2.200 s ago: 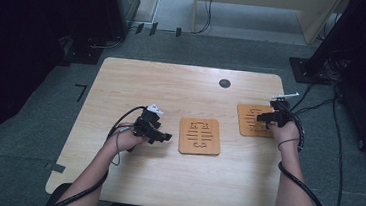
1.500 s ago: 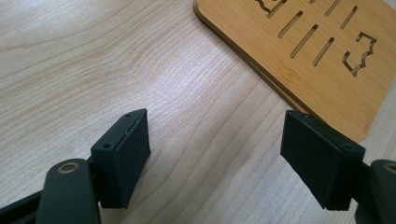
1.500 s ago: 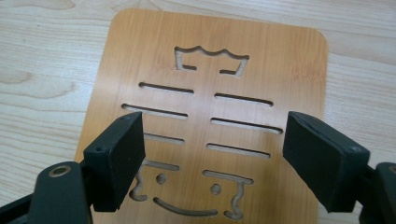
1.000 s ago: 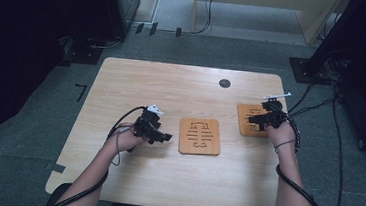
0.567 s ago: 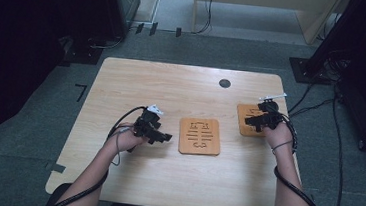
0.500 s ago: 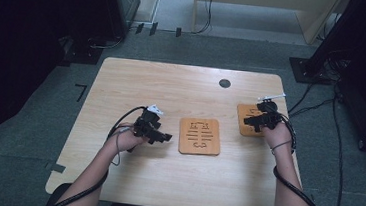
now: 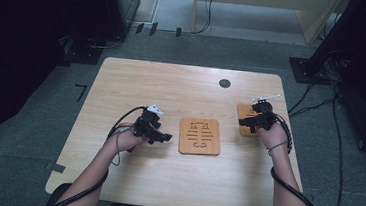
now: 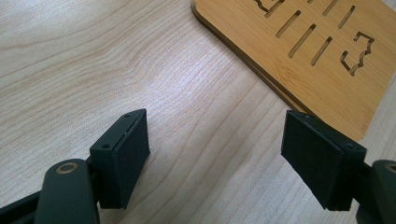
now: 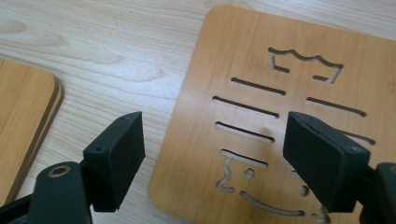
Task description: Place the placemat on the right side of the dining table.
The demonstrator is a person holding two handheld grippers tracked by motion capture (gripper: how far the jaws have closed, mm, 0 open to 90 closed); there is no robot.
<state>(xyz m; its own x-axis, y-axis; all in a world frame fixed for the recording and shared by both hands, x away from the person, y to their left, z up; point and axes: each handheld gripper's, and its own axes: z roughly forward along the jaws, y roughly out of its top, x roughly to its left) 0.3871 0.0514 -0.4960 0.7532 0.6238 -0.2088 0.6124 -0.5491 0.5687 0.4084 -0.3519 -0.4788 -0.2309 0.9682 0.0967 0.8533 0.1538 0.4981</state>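
Two slotted wooden boards were laid flat on the counter (image 7: 174, 182): the centre board (image 7: 199, 136) in the middle and the right board (image 7: 246, 119) near the right edge. The left gripper (image 8: 219, 154) was held low over bare wood just beside the centre board's corner, its jaws spread wide with nothing between them. The right gripper (image 9: 212, 158) was poised over the right board's near-left corner, jaws likewise wide apart and nothing gripped.
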